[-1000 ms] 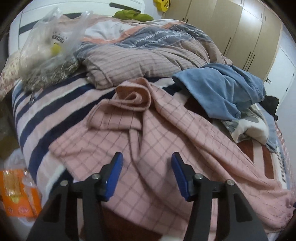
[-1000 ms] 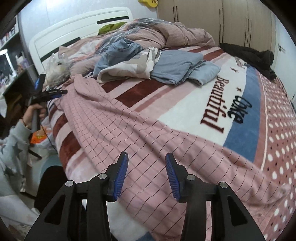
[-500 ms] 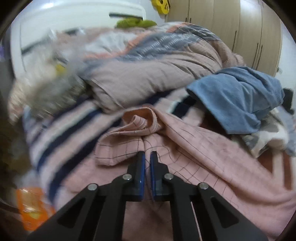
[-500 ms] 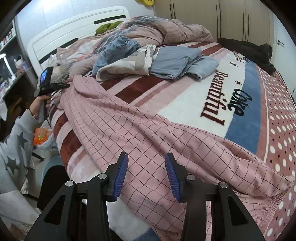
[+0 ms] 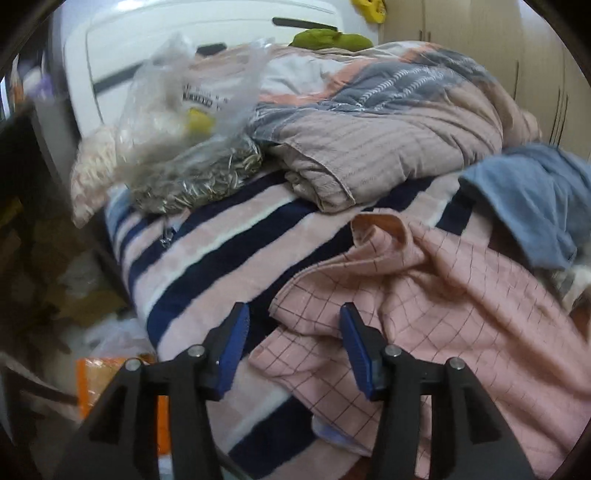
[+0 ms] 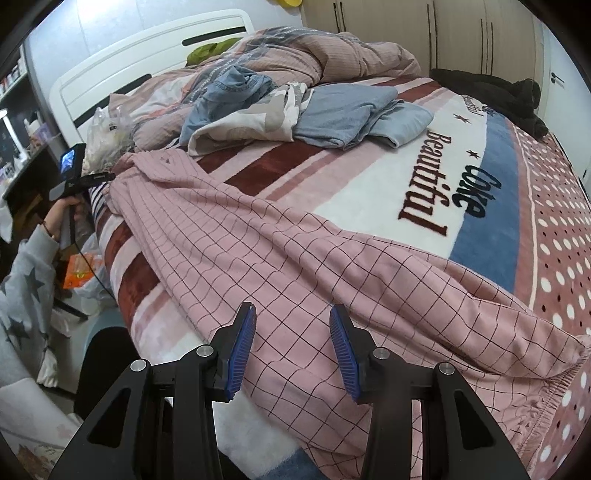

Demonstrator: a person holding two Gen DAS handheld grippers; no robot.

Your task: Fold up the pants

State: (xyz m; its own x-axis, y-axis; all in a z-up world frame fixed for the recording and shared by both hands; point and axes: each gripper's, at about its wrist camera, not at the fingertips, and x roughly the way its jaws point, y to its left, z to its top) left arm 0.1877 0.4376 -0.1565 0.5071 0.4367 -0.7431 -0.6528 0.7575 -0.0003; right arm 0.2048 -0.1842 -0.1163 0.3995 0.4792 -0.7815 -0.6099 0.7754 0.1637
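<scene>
My left gripper (image 5: 291,341), jaws just reopened, releases pants (image 5: 424,295) at 2 o'clock; right gripper (image 6: 291,345) spread above them.

A striped blanket (image 5: 207,258) covers the bed. At its 11 o'clock corner lies a clear bag (image 5: 192,147) of seeds, touching a rumpled duvet (image 5: 388,140) at 12. A blue garment (image 5: 532,199) lies at 2 o'clock of the duvet. On the floor at 8 sits an orange packet (image 5: 92,384). A white headboard (image 6: 140,70) stands behind, wardrobes (image 6: 443,33) at 1.
</scene>
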